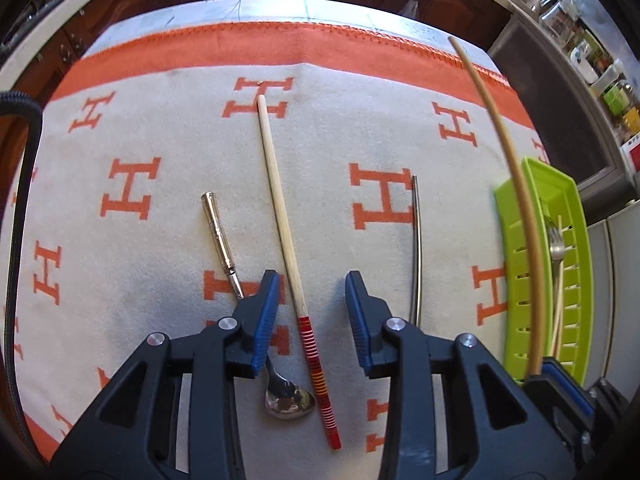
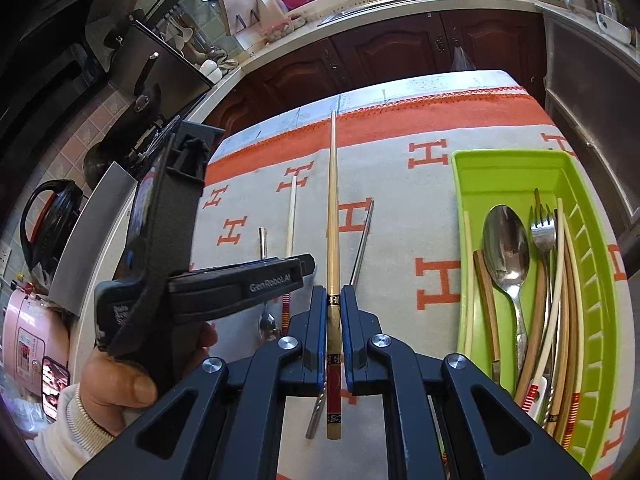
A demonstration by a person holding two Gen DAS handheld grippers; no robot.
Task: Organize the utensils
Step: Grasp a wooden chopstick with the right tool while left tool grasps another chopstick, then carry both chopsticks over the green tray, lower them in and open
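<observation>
Over the cloth [image 1: 360, 128] my left gripper [image 1: 312, 280] gapes astride a striped chopstick [image 1: 288, 240]; my right gripper [image 2: 330, 292] clamps a chopstick [image 2: 332, 208], bare cloth left of the green tray [image 2: 464, 240].

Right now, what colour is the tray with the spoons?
Bright lime green tray, seen best from the right wrist view.

The surface [image 1: 168, 92] has lots of bare cloth on the left and far side. In the middle lie a spoon [image 1: 224, 236], a striped chopstick [image 1: 288, 248] and a metal chopstick [image 1: 418, 248], with gaps between. The green tray [image 2: 516, 168] is crowded at its near end, free at its far end.
</observation>
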